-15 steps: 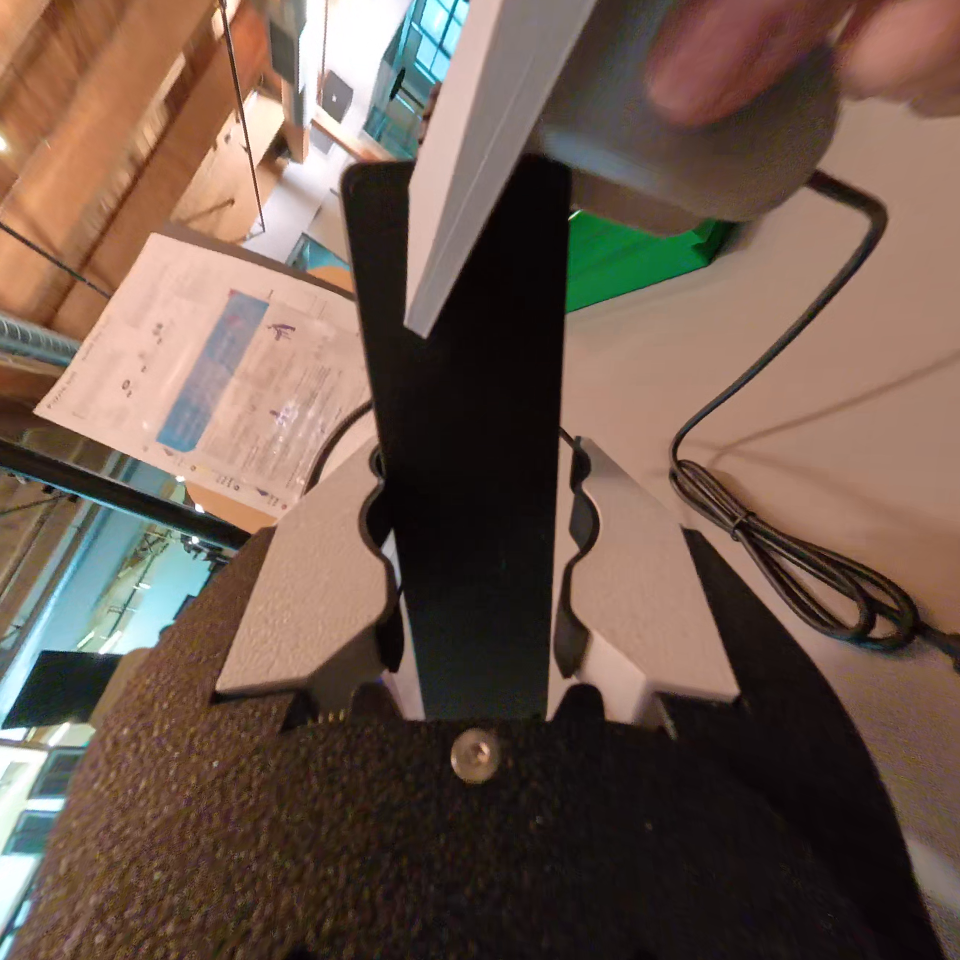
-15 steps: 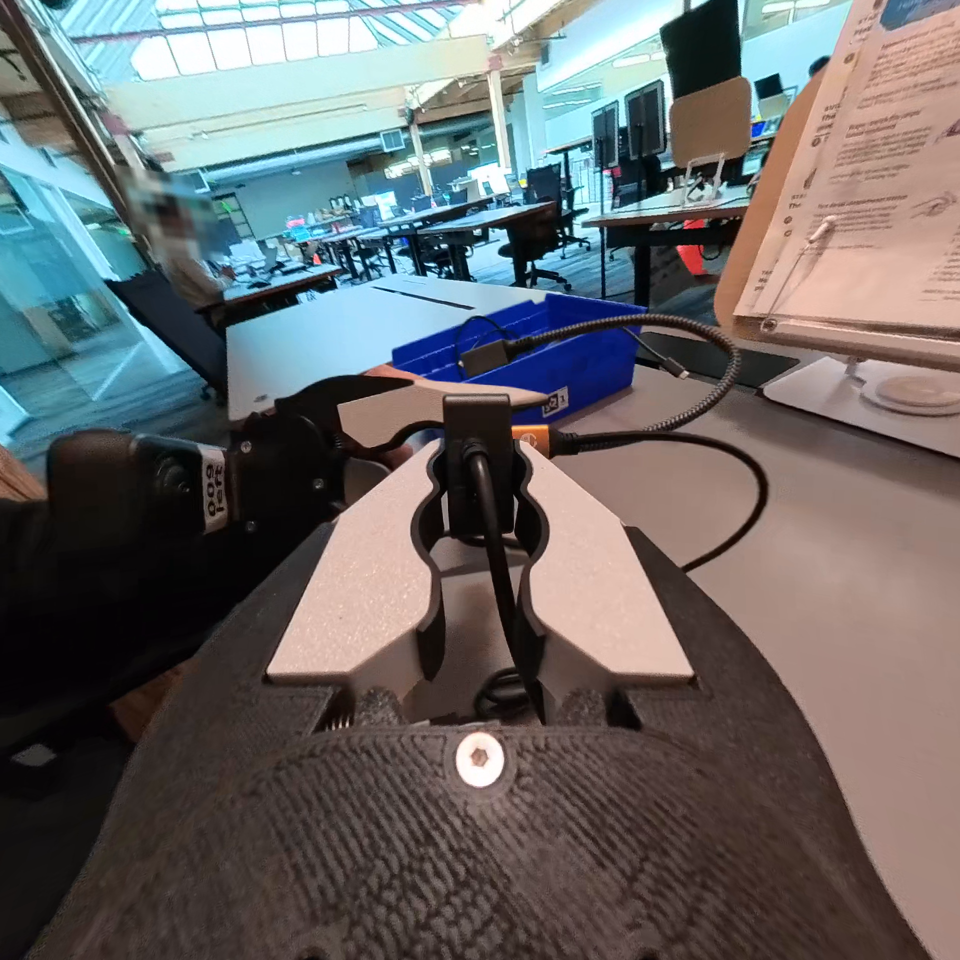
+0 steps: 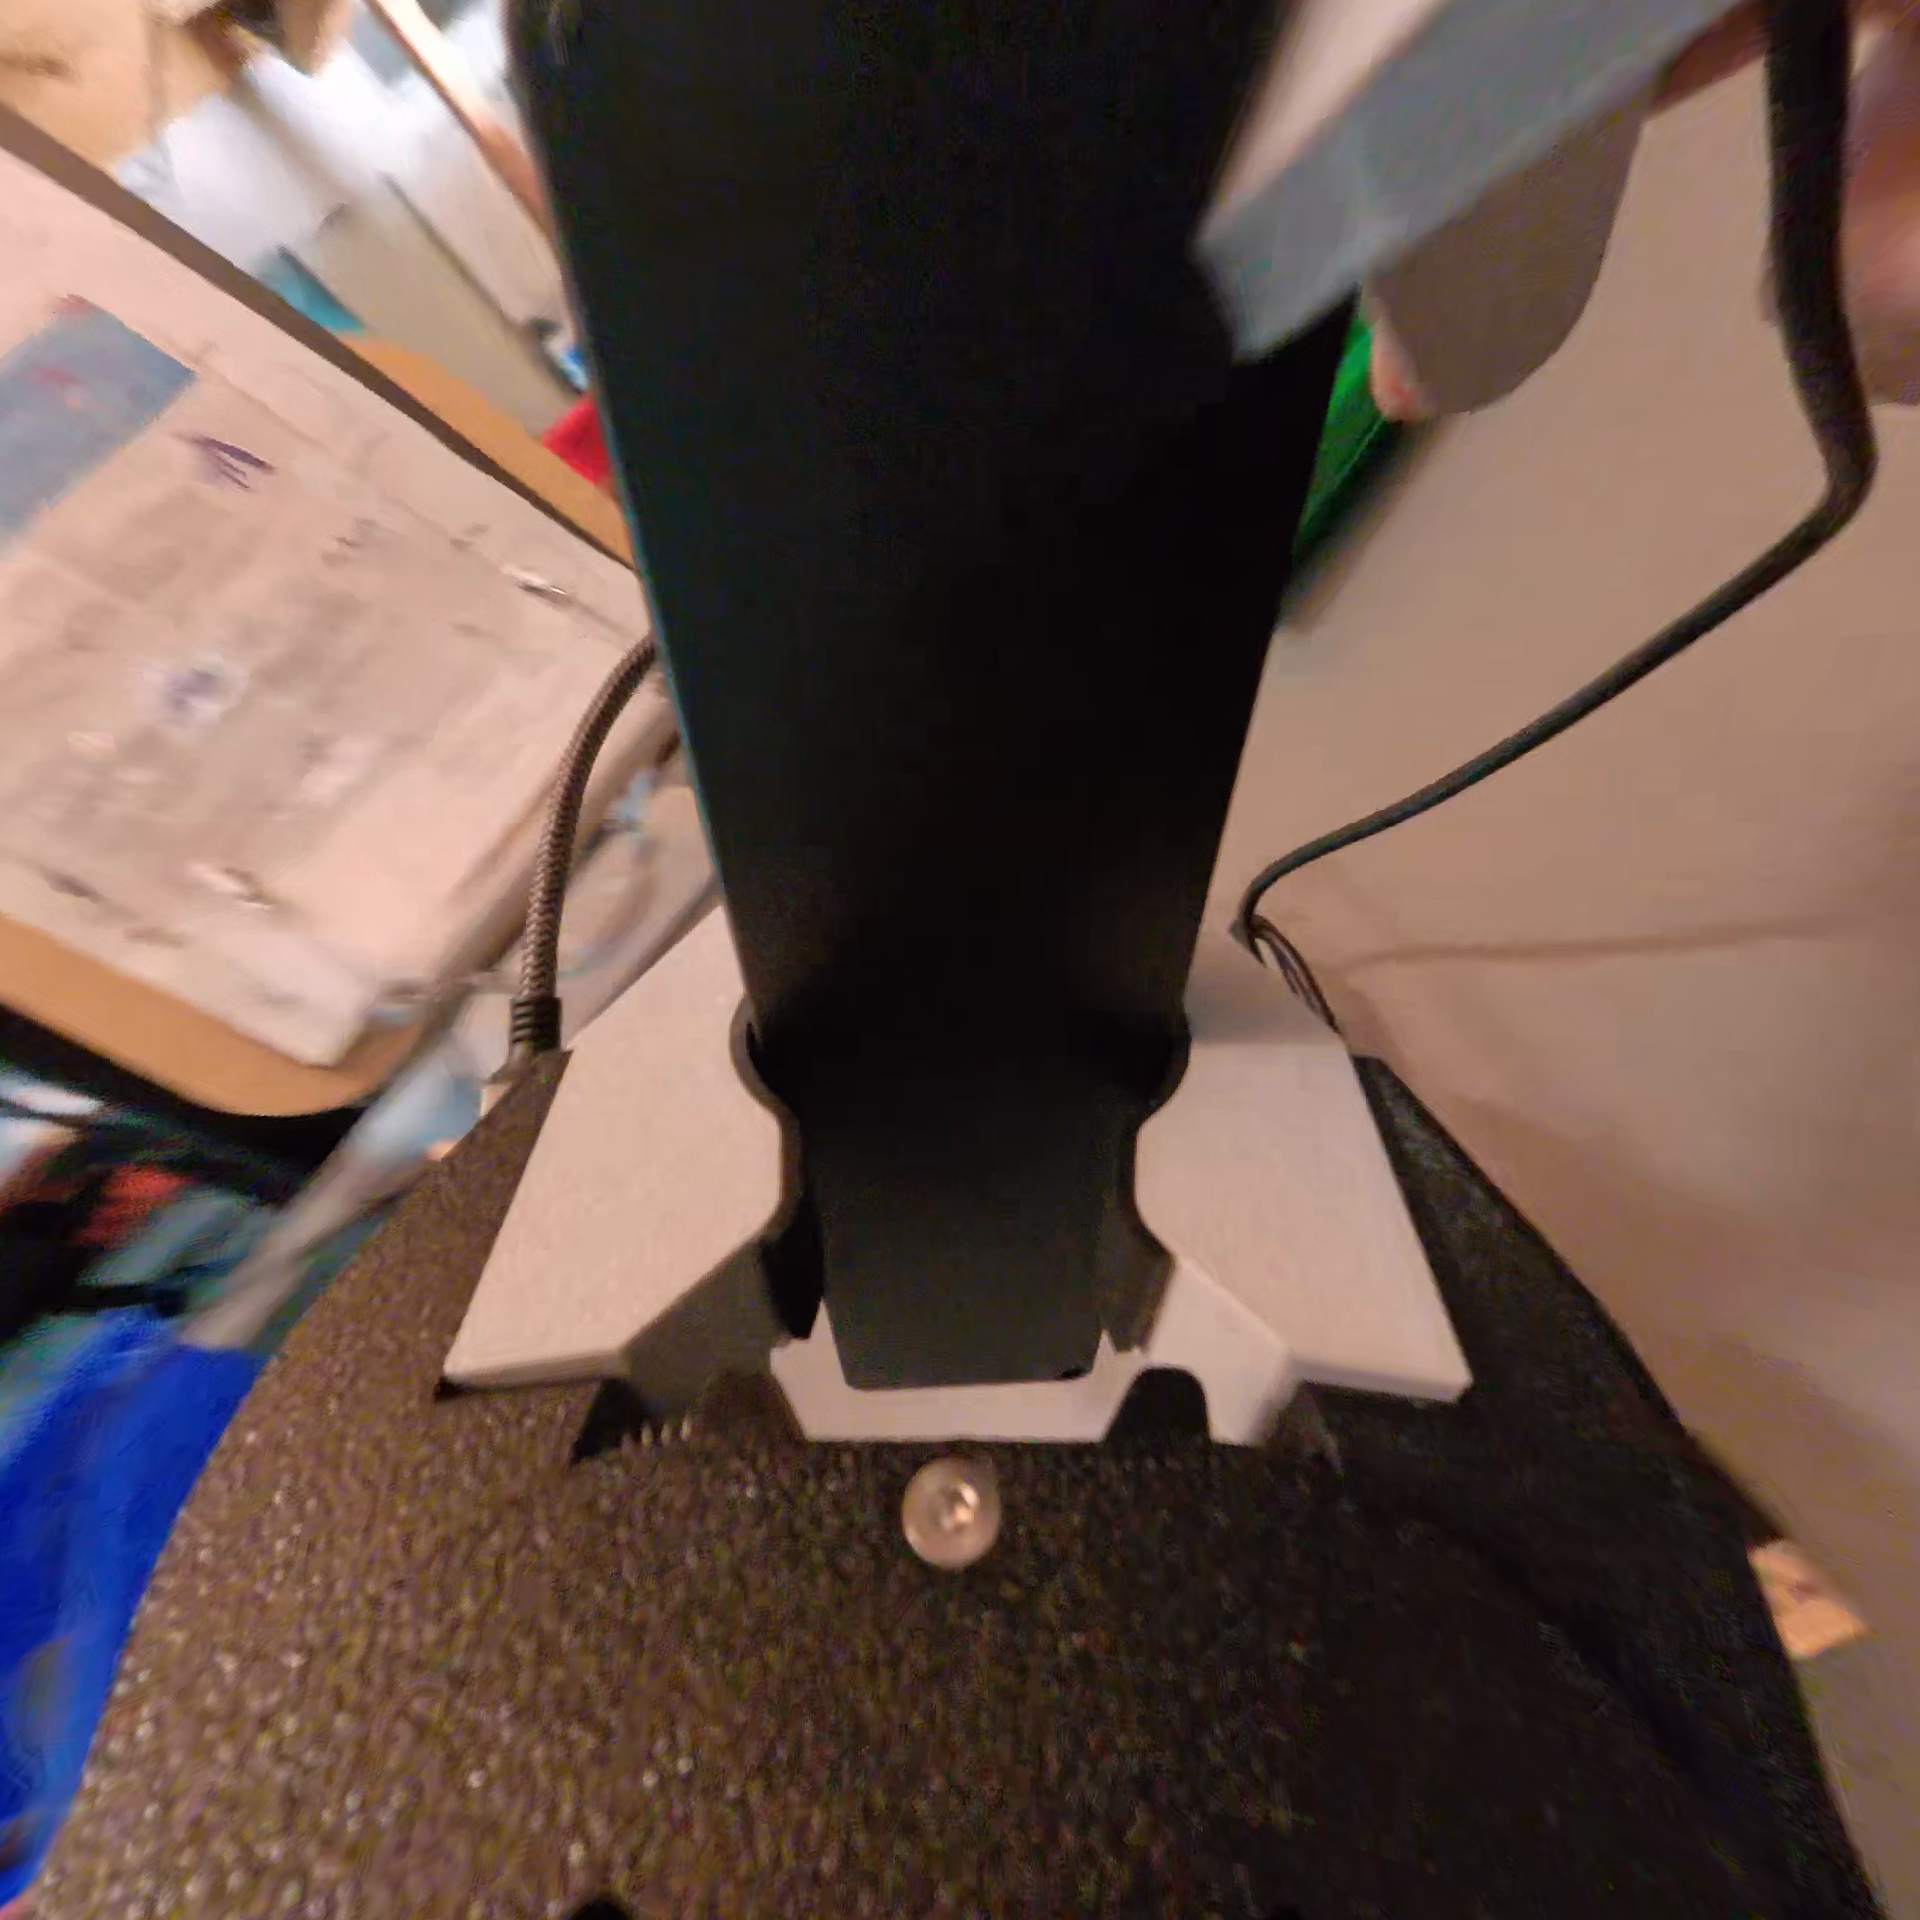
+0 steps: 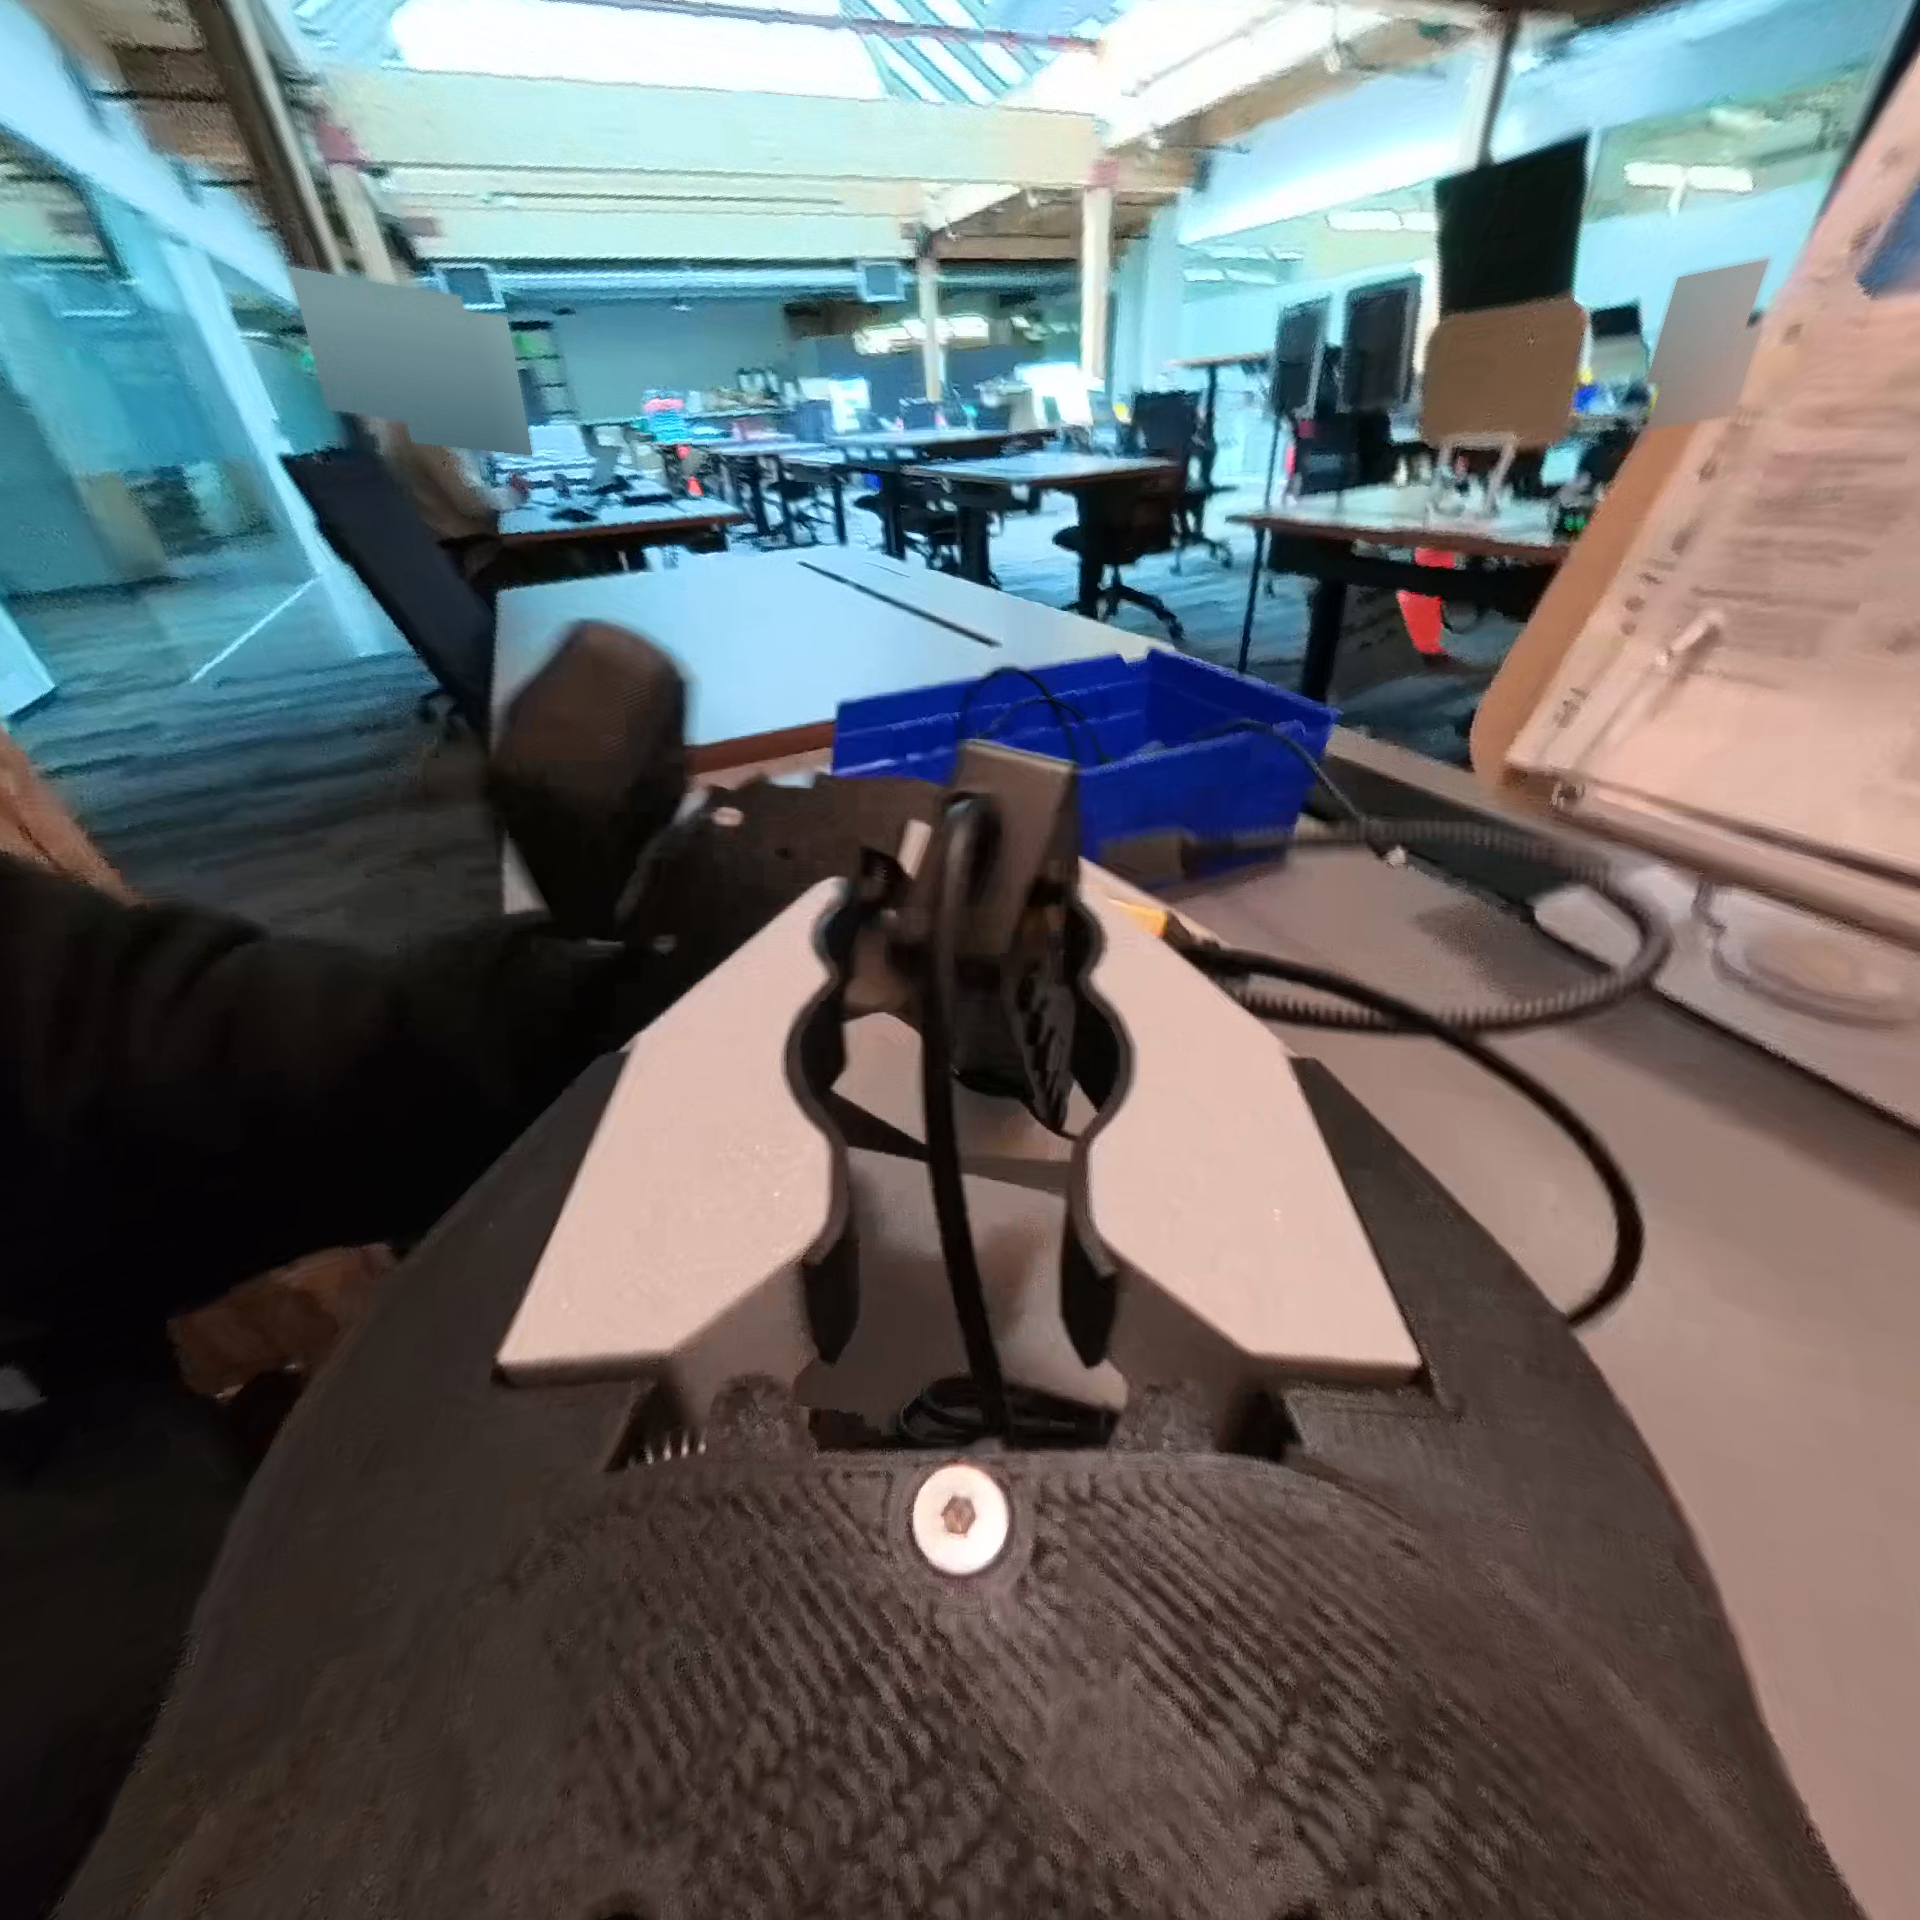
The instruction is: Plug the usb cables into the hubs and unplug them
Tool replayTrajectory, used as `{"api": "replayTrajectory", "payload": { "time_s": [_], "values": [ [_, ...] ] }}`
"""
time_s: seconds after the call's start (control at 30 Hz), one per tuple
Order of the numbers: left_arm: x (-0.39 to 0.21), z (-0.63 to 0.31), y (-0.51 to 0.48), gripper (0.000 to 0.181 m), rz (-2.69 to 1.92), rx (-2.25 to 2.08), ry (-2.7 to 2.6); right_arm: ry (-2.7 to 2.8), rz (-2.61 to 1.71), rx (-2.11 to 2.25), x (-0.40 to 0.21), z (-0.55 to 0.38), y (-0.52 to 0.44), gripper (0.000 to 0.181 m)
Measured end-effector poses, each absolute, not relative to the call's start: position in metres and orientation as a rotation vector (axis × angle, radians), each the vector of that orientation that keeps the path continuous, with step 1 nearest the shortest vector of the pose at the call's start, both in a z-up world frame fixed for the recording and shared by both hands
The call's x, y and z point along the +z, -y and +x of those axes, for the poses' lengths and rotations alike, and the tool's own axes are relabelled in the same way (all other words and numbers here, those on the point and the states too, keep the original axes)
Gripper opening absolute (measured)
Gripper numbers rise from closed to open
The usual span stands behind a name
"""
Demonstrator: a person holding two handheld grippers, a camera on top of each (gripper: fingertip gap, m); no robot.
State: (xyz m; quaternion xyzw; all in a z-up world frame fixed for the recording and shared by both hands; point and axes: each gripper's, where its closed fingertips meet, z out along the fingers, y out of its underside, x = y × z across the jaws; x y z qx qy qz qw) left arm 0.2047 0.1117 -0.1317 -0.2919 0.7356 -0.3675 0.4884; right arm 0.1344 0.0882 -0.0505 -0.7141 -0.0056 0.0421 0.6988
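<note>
A flat black hub [image 3: 935,623] is grasped by the left gripper [image 3: 961,1049], jaws clenched on it. A black cable plug [image 4: 1003,831] is held at 12 o'clock by the right gripper [image 4: 961,935]; a blue bin [image 4: 1195,769] is seen at 1 o'clock

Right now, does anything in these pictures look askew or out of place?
Yes. In the right wrist view the dark plug sits tilted between the right gripper fingers, leaning right instead of straight along them. The left gripper holds the black hub straight. Nothing looks spilled or damaged.
</note>
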Motion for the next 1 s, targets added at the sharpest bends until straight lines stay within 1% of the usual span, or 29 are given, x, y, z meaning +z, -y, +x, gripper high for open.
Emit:
{"api": "replayTrajectory", "payload": {
  "time_s": [0.07, 0.1, 0.2, 0.23, 0.3, 0.37, 0.43, 0.5, 0.57, 0.63, 0.73, 0.83, 0.87, 0.9, 1.0],
  "values": [
    [-0.131, 0.204, -0.109, 0.062, -0.788, -1.154, -1.815, 0.047, -1.522, 0.047, -0.026, 0.139, -0.073, 0.066],
    [-0.13, 0.202, -0.108, 0.062, -0.812, -1.293, -1.826, 0.056, -1.49, 0.015, -0.013, 0.144, -0.061, 0.072],
    [-0.124, 0.189, -0.104, 0.062, -0.779, -1.676, -1.882, 0.072, -1.445, -0.057, 0.009, 0.164, -0.027, 0.078],
    [-0.121, 0.188, -0.106, 0.062, -0.757, -1.763, -1.88, 0.089, -1.45, -0.083, 0.01, 0.171, -0.02, 0.078],
    [-0.115, 0.185, -0.104, 0.063, -0.69, -1.954, -1.89, 0.114, -1.482, -0.101, 0.009, 0.184, -0.019, 0.072],
    [-0.108, 0.184, -0.101, 0.062, -0.59, -2.12, -1.874, 0.13, -1.54, -0.008, 0.005, 0.188, -0.037, 0.07],
    [-0.108, 0.188, -0.101, 0.062, -0.524, -2.191, -1.875, 0.203, -1.594, 0.107, -0.003, 0.182, -0.065, 0.06],
    [-0.11, 0.193, -0.102, 0.062, -0.479, -2.201, -1.889, 0.24, -1.697, 0.15, -0.022, 0.186, -0.096, 0.058],
    [-0.115, 0.197, -0.105, 0.062, -0.444, -2.163, -1.919, 0.247, -1.78, 0.165, -0.039, 0.192, -0.12, 0.061],
    [-0.117, 0.2, -0.11, 0.062, -0.42, -2.146, -1.918, 0.281, -1.837, 0.183, -0.054, 0.195, -0.139, 0.057],
    [-0.113, 0.2, -0.122, 0.062, -0.422, -2.236, -1.838, 0.285, -1.91, 0.197, -0.077, 0.204, -0.159, 0.055],
    [-0.122, 0.203, -0.132, 0.062, -0.456, -2.21, -1.848, 0.299, -1.895, 0.257, -0.085, 0.202, -0.173, 0.046],
    [-0.125, 0.204, -0.133, 0.062, -0.461, -2.2, -1.855, 0.276, -1.877, 0.279, -0.085, 0.202, -0.177, 0.038],
    [-0.127, 0.204, -0.133, 0.062, -0.462, -2.195, -1.862, 0.278, -1.87, 0.309, -0.085, 0.199, -0.178, 0.034],
    [-0.128, 0.206, -0.132, 0.062, -0.466, -2.195, -1.851, 0.263, -1.884, 0.31, -0.09, 0.203, -0.183, 0.032]
  ]
}}
